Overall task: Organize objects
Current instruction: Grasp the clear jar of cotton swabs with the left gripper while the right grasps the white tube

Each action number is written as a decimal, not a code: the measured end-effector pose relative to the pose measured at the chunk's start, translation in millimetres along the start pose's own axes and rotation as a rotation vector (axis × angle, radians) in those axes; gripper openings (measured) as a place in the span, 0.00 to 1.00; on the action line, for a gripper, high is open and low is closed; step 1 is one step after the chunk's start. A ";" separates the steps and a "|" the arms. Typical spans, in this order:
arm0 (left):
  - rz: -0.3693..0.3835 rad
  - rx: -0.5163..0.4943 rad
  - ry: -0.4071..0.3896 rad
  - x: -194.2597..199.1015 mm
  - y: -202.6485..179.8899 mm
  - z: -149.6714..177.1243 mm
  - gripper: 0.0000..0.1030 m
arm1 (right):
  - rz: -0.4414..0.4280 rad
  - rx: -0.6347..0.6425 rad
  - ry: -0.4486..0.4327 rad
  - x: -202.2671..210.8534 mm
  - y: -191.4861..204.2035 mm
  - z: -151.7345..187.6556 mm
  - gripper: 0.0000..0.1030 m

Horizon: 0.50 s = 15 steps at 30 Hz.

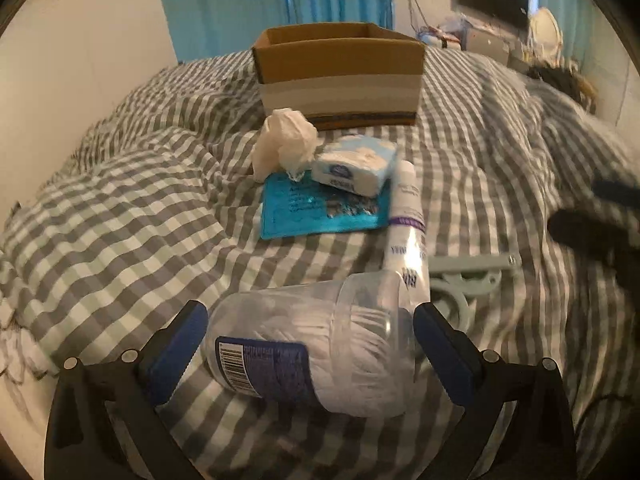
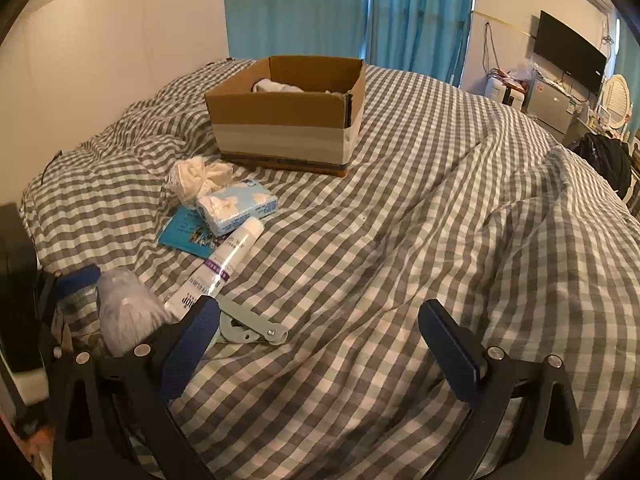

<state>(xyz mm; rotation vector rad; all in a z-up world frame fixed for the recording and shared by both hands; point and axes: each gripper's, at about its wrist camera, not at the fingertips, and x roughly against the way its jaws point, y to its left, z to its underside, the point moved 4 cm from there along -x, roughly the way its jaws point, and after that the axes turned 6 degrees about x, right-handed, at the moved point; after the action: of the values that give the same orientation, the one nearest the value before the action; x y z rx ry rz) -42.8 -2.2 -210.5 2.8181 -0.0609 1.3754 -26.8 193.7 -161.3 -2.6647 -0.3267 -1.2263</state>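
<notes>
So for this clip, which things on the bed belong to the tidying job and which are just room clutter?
Job:
- cardboard box
- clear jar of cotton swabs, between the left gripper jaws
- white tube
- tissue pack
- crumpled tissue
- blue card
- grey clip

Lying about:
- television
- backpack
- curtains

Clear glossy plastic jar (image 1: pixel 316 344), matt cardboard box (image 2: pixel 288 120), checked cloth bedcover (image 2: pixel 400 240).

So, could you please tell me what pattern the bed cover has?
The bed cover has a grey-and-white gingham check, clearest in the right wrist view.
</notes>
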 end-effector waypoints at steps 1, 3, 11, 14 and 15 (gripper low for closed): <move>0.039 0.031 0.045 -7.3 3.4 0.5 1.00 | -0.002 0.000 0.005 -1.9 1.1 0.3 0.97; 0.088 0.085 0.178 -29.3 11.3 7.1 1.00 | -0.005 0.001 0.012 -4.4 2.9 0.2 0.97; 0.066 0.104 -0.013 15.0 24.7 -9.1 0.87 | -0.015 -0.001 0.018 -15.3 11.8 -7.3 0.97; 0.002 0.087 -0.106 32.2 35.0 -28.8 0.87 | -0.016 0.006 0.020 -20.8 17.9 -12.6 0.97; -0.017 0.083 -0.126 35.7 38.2 -34.5 0.87 | -0.018 0.008 0.023 -23.5 20.1 -14.7 0.97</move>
<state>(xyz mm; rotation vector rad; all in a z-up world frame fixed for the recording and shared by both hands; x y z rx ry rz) -49.6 -40.8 -161.6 2.9636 0.0205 1.2234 -46.7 167.8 -171.4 -2.6443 -0.3527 -1.2568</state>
